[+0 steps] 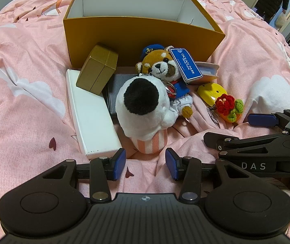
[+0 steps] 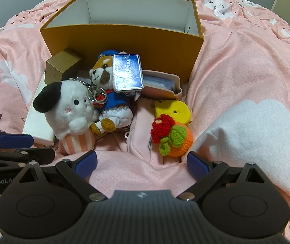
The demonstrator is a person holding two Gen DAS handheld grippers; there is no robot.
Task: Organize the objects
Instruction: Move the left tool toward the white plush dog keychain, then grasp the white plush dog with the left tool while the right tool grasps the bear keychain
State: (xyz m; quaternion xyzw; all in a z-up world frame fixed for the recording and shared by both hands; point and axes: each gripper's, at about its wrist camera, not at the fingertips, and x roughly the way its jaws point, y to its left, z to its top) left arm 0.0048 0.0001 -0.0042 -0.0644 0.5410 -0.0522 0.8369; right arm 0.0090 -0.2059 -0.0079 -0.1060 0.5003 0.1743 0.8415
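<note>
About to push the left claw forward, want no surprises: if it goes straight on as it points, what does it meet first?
Most likely the white plush dog in its striped cup, just ahead of the open left claw. The white flat box lies slightly left of that line. Depth is uncertain.

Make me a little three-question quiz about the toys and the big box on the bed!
1. True or false: the yellow box already holds a toy.
2. Which toy stands nearest the left gripper? A) the white puppy plush B) the crochet orange C) the bear with the blue tag
3. Fill in: the gold little box leans on the long ____ box.

Key: 1. False, nothing shows inside it. 2. A. 3. white.
</note>
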